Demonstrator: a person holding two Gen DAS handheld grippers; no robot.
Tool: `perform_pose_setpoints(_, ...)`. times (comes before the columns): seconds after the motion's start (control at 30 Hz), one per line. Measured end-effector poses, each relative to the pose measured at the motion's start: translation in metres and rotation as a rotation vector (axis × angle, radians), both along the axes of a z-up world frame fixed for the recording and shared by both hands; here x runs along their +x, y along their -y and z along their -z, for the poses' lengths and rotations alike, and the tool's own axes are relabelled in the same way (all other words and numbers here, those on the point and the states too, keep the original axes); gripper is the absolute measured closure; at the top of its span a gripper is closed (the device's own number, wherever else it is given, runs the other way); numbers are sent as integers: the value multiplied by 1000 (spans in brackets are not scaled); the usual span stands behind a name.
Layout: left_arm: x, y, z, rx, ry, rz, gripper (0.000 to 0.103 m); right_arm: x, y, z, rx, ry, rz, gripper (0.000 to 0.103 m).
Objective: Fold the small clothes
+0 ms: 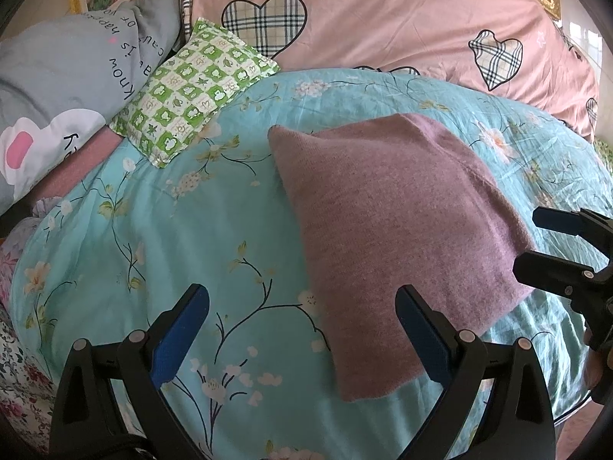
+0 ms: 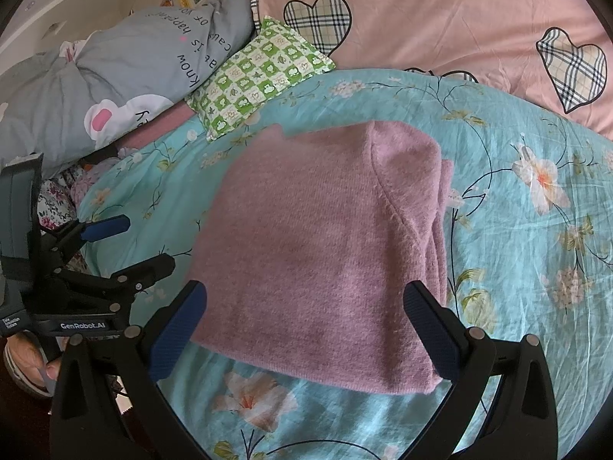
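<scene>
A mauve knit garment (image 1: pixel 398 230) lies folded into a rough rectangle on the turquoise floral bedspread (image 1: pixel 153 237). It also shows in the right wrist view (image 2: pixel 322 253), with stacked folded layers along its right edge. My left gripper (image 1: pixel 302 310) is open and empty, above the garment's near left edge. My right gripper (image 2: pixel 304 306) is open and empty, just above the garment's near edge. The right gripper shows at the right rim of the left wrist view (image 1: pixel 536 241), and the left gripper shows at the left of the right wrist view (image 2: pixel 147 243).
A green checked small pillow (image 1: pixel 191 88) lies at the back left of the bedspread. A grey printed pillow (image 1: pixel 57 76) is further left. A pink quilt with plaid hearts (image 1: pixel 383 19) fills the back. The bed edge and floor show near the bottom right (image 1: pixel 574 414).
</scene>
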State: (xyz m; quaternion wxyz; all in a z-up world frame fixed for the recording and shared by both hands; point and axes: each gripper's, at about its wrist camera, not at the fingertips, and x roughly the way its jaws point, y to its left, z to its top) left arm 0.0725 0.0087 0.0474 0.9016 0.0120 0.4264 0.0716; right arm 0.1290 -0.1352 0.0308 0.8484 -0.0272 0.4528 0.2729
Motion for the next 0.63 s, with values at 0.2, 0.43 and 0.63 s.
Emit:
perform_pose_setpoints(0.2,0,-2,-1,-10,2,-10,5,0,0,0,3,1,5,1)
perform_pose_setpoints(0.43,0,-1,-2,-1,7,-14,5,-1,1,0,5,3,10,1)
perform_pose_setpoints(0.63,2,-6,1,17,7,-34,6,1,5,1,7,-5,24,1)
